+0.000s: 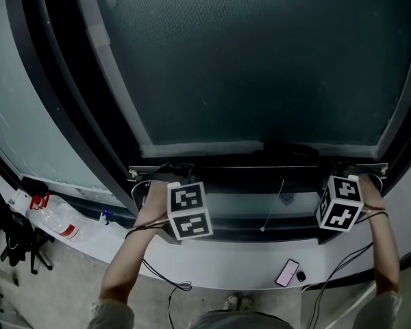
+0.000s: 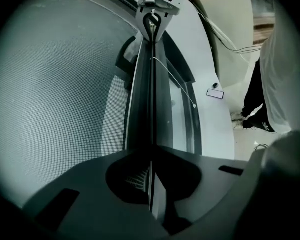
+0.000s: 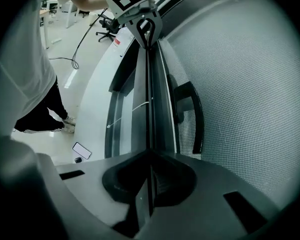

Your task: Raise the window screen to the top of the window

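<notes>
The window screen's dark mesh (image 1: 260, 60) fills the upper head view. Its thin bottom rail (image 1: 260, 168) runs level just above the sill. My left gripper (image 1: 163, 175) is shut on the rail's left end and my right gripper (image 1: 359, 175) is shut on its right end. In the left gripper view the rail (image 2: 152, 84) runs edge-on out of the closed left gripper (image 2: 151, 156) to the right gripper (image 2: 155, 14), with mesh (image 2: 55, 94) to the left. The right gripper view mirrors this: the right gripper (image 3: 150, 159), the rail (image 3: 149, 94), the left gripper (image 3: 146, 24) and a black handle (image 3: 195, 114).
A white curved sill (image 1: 226, 259) lies below the window with a phone (image 1: 287, 273) on it. A pull cord (image 1: 272, 208) hangs under the rail. A water bottle (image 1: 55, 221) and an office chair (image 1: 10, 238) are at lower left. Cables trail from both grippers.
</notes>
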A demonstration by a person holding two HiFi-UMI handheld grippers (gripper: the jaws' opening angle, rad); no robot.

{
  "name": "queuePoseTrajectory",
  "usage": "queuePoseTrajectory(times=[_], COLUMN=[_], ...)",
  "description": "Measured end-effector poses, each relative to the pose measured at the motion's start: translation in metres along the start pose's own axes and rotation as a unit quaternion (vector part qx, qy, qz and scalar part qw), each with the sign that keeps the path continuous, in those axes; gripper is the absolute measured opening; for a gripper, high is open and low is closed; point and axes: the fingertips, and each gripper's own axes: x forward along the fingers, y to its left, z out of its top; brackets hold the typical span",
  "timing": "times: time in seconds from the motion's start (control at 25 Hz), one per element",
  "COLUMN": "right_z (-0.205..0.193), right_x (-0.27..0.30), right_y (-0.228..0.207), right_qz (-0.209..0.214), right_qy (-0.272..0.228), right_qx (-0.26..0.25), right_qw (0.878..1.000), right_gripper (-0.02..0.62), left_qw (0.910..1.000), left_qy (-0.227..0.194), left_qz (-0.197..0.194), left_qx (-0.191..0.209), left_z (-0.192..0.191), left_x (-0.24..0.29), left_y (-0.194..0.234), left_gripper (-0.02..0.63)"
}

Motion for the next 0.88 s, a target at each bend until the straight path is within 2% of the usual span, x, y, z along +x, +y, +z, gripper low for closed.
queuePoseTrajectory(times=[0.2, 0.32, 0.52, 0.68, 0.88], right_z=[-0.001, 0.000, 0.001, 0.003, 0.006], right_x=[0.000, 0.000, -0.001, -0.004, -0.021], right_y=[0.006, 0.005, 0.005, 0.001, -0.010], right_qz=[0.050, 0.060, 0.055, 0.040, 0.028], right_qy=[0.011, 0.003, 0.003, -0.001, -0.008], right_qx=[-0.008, -0.007, -0.006, -0.007, -0.004], right_qw=[0.999, 0.998, 0.998, 0.999, 1.000], right_gripper=[0.017, 0.017, 0.017, 0.018, 0.018], left_qw=[0.9992, 0.9986, 0.9984, 0.9991, 0.9993], left_qy=[-0.004, -0.007, -0.017, -0.008, -0.018], left_qz=[-0.040, -0.051, -0.050, -0.034, -0.015], left_qx=[-0.003, -0.010, -0.020, -0.023, -0.029], left_z=[0.000, 0.000, 0.000, 0.000, 0.001], left_x=[0.001, 0.001, 0.001, 0.000, -0.016], left_y=[-0.005, -0.005, -0.006, -0.003, 0.009], left_gripper=[0.018, 0.018, 0.018, 0.018, 0.018])
